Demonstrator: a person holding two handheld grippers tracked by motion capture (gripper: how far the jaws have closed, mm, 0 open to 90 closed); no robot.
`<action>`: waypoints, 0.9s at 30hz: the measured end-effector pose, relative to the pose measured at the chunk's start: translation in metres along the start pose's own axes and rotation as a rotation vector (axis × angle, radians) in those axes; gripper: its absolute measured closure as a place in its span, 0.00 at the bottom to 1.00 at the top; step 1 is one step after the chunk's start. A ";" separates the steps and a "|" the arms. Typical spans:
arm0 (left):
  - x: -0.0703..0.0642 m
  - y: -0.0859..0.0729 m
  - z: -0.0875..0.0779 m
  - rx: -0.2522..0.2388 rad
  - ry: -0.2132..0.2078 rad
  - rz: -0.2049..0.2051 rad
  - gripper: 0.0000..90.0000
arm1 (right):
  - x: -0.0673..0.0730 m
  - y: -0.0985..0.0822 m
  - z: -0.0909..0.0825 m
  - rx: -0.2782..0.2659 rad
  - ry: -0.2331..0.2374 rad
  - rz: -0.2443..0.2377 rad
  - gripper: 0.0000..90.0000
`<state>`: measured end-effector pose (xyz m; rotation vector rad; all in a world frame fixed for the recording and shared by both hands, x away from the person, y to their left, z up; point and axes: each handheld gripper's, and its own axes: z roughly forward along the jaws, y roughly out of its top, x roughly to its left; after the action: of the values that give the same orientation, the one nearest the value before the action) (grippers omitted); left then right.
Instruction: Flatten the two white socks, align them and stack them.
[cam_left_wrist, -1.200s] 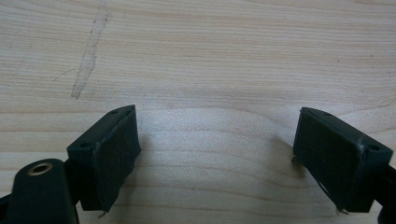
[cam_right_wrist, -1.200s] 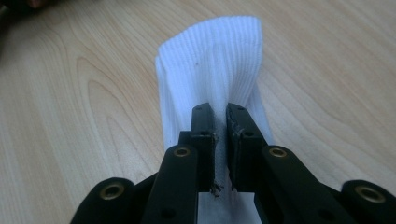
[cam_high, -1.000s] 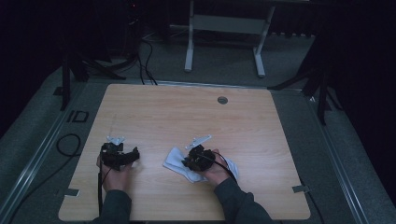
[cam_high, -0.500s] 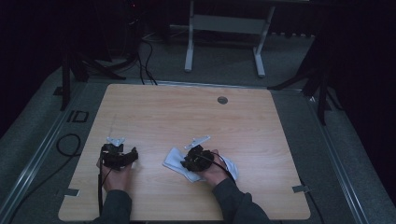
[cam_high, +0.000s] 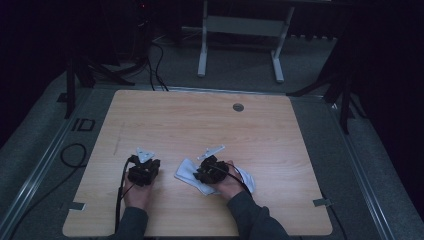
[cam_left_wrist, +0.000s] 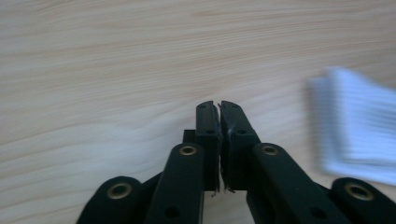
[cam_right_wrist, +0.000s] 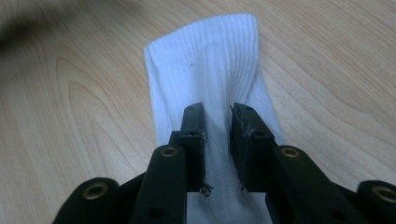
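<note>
On the left side of the light wooden desk (cam_high: 200, 125) sits the left gripper (cam_high: 141, 159), at about seven o'clock on the desk. Its two black jaws are pressed together with nothing between them, as the left gripper view shows (cam_left_wrist: 218, 108). It rests on bare wood, just beside the sock and not touching it.

Next, toward the middle, lies the white ribbed cotton sock (cam_high: 186, 171), at about six o'clock on the desk, near the person's edge. It lies flat, and its open cuff points away from the right gripper in that gripper's own view (cam_right_wrist: 205, 51).

On the right is the right gripper (cam_high: 204, 170), on top of the sock. Its jaws stand a little apart, one on each side of a raised ridge of the cloth (cam_right_wrist: 215, 112). They look ready to pinch, but the cloth does not seem squeezed yet.

So the step looks like grabbing the sock. The next move likely calls for the right gripper to close on the ridge and lift softly, so the cloth does not slip out.

Counting: one sock, two grippers, one desk.
</note>
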<state>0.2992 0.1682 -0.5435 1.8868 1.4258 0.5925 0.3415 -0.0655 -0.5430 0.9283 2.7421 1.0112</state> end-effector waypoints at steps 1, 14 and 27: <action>-0.006 0.001 0.001 -0.001 -0.021 0.014 0.99 | 0.000 0.000 0.000 0.000 0.001 -0.001 0.83; -0.054 0.004 0.023 0.060 -0.122 0.170 0.99 | -0.001 0.000 0.001 0.002 0.016 -0.010 0.79; -0.055 0.002 0.023 0.081 -0.123 0.167 1.00 | -0.005 -0.003 -0.036 -0.037 -0.009 -0.034 0.71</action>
<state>0.3007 0.1094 -0.5541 2.0830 1.2390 0.4947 0.3349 -0.0905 -0.5176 0.8753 2.7124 1.0452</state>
